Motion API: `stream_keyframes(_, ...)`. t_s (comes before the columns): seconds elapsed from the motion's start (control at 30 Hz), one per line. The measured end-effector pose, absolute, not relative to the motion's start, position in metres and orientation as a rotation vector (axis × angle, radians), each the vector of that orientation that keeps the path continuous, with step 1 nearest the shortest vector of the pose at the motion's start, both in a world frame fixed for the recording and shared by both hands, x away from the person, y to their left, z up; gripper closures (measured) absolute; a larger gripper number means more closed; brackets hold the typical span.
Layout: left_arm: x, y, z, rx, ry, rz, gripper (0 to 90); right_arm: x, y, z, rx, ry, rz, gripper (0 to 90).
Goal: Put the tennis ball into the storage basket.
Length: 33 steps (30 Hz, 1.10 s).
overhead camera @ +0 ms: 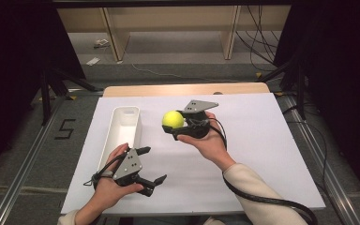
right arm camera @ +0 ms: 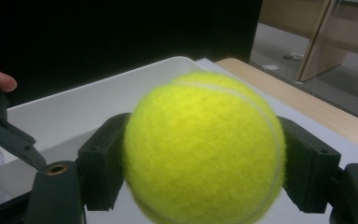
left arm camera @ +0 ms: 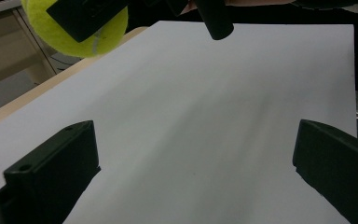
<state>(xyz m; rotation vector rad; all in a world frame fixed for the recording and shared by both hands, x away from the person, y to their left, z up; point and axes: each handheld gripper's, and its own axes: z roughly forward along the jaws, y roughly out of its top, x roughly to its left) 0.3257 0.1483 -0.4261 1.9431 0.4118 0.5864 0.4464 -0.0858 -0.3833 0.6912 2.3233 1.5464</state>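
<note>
A yellow tennis ball (overhead camera: 173,119) is held above the white board, with my right gripper (overhead camera: 174,123) shut on it. In the right gripper view the ball (right arm camera: 205,149) sits between the two black jaws, squeezed from both sides. A long white bin (overhead camera: 122,133) lies left of the ball. My left gripper (overhead camera: 153,165) stands open near the front of the board, right of the bin's near end, with nothing between its fingers. In the left gripper view the ball (left arm camera: 77,30) shows at the top left, past my open left gripper (left arm camera: 196,172).
A white board (overhead camera: 262,140) covers a wooden table (overhead camera: 183,89). The bin's white rim (right arm camera: 121,81) lies just behind the ball. Black stands and cables are on the floor at both sides. Pale wooden shelving (overhead camera: 168,28) stands beyond the table.
</note>
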Motion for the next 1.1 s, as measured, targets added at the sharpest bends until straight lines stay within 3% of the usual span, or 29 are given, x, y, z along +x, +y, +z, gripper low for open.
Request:
stream_keyframes(0.87,0.3247,0.1478,-0.4265,1.943,0.419,0.577,0.0,0.4469,-0.0779,-0.3826,0.677,2.333,1.549,26.7)
stream_keyframes(0.9,0.3194,0.1445,-0.4296,1.921,0.484,0.482,0.0,0.4469,-0.0777,-0.3827,0.675,2.336,1.548,26.7)
stream_keyframes(1.1,0.3194,0.1444,-0.4296,1.921,0.483,0.482,0.0,0.4470,-0.0758,-0.3836,0.673,2.339,1.548,26.7)
